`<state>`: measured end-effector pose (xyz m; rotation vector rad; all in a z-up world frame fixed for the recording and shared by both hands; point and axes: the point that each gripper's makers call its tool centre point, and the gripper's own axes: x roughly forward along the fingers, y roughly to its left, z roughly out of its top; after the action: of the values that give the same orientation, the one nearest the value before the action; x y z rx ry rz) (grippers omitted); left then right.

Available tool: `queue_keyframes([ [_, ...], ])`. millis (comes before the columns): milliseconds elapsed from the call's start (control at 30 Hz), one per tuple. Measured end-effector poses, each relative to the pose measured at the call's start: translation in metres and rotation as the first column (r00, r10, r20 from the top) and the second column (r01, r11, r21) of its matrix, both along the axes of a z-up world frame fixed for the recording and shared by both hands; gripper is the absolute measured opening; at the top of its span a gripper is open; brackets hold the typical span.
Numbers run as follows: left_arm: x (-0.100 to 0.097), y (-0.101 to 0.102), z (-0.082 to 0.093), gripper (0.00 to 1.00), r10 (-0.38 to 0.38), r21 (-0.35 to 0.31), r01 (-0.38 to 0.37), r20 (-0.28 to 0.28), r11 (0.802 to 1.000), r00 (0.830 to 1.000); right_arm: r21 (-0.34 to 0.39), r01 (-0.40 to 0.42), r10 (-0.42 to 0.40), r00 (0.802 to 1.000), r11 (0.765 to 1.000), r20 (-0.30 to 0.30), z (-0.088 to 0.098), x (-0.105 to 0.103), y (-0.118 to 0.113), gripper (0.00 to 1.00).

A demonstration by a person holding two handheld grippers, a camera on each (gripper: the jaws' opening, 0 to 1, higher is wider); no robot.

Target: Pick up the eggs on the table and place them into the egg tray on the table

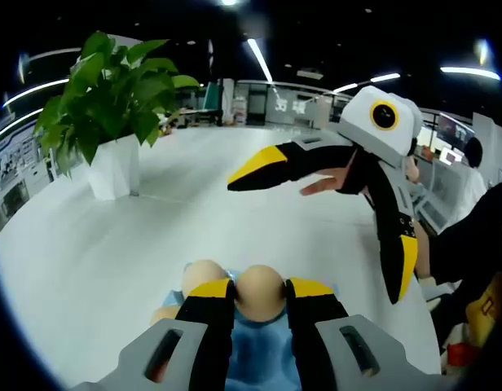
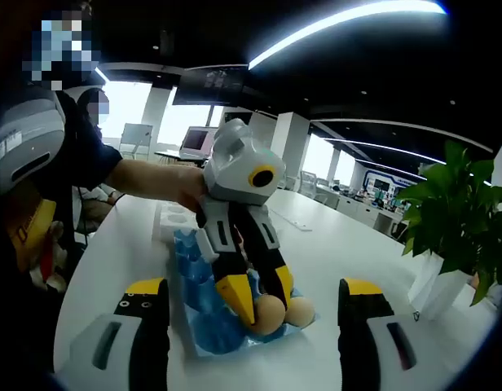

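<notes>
My left gripper [image 1: 261,292] is shut on a tan egg [image 1: 260,278], held low over the blue egg tray [image 1: 259,354]. A second egg [image 1: 204,275] sits in the tray just behind and to the left, and part of a third [image 1: 163,314] shows beside the left jaw. In the right gripper view a hand holds the left gripper [image 2: 265,305] tilted down, its tips on the egg [image 2: 270,316], with another egg [image 2: 301,310] beside it in the blue tray [image 2: 200,326]. My right gripper [image 2: 253,300] stands wide open, apart from the tray. It enters the left gripper view as the right gripper [image 1: 316,240], jaws spread above the table.
A potted plant [image 1: 112,98] in a white pot [image 1: 114,167] stands far left on the white table [image 1: 112,261]. The plant [image 2: 459,212] appears at the right in the right gripper view. A white tray-like object [image 2: 173,216] lies behind the blue tray. People sit along the table's edge.
</notes>
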<state>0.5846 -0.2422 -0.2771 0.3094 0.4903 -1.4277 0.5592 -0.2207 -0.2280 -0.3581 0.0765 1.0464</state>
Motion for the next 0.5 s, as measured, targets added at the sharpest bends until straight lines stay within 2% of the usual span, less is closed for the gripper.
queue_keyframes([
  [333,-0.0018,0.0013,-0.0024,0.25,-0.001,0.009,0.001,0.003,1.0,1.0,-0.004,0.002,-0.002,1.0,1.0,-0.001,-0.0009,0.0007,0.0001,0.89],
  [500,0.0056,0.0044,-0.0039,0.25,0.002,0.015,-0.002,-0.002,1.0,1.0,-0.006,0.003,-0.003,1.0,1.0,0.0,-0.0009,0.0008,0.0,0.89],
])
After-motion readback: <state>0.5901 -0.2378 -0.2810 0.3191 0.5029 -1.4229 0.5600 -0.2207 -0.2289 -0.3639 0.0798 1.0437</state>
